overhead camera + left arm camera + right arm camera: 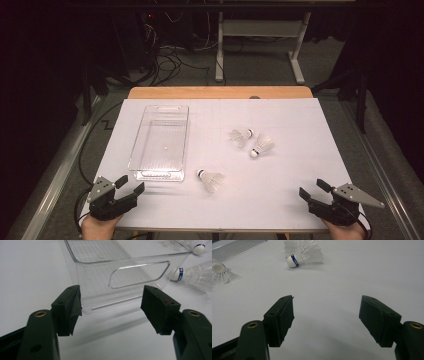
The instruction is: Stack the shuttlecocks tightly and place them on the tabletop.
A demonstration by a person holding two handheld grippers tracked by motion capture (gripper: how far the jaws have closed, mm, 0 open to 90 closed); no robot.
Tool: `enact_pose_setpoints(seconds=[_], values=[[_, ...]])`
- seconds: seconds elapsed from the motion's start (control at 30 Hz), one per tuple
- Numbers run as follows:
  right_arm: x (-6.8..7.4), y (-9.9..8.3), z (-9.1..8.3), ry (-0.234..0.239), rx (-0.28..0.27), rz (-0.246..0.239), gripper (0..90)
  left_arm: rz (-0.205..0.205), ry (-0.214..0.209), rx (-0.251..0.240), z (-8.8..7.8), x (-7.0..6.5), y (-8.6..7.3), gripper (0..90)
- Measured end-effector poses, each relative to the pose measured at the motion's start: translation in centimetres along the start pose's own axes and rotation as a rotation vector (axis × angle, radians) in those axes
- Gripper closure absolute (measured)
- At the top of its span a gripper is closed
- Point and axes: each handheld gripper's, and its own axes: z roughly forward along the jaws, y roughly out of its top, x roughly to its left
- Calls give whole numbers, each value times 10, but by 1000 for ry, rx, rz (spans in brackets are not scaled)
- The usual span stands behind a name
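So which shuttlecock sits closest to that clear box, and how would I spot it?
Find the clear plastic bin on the white table's left half. Just right of its near corner lies a shuttlecock, alone. The other two shuttlecocks lie paired farther back.

White-topped table [280,200], wooden far edge. Clear plastic bin [160,142] left of centre. Three shuttlecocks: near one [211,179] beside bin, pair [241,136] [261,145] touching, centre-right.

White shuttlecocks [211,179] with blue-banded corks, seemingly, lie on white table [280,200] beside clear bin [160,142].
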Motion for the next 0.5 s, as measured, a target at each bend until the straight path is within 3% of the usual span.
enact_pose_setpoints(seconds=[0.5], values=[[1,1,1,12,-2,-1,284,4,2,-2,-1,-1,0,334]])
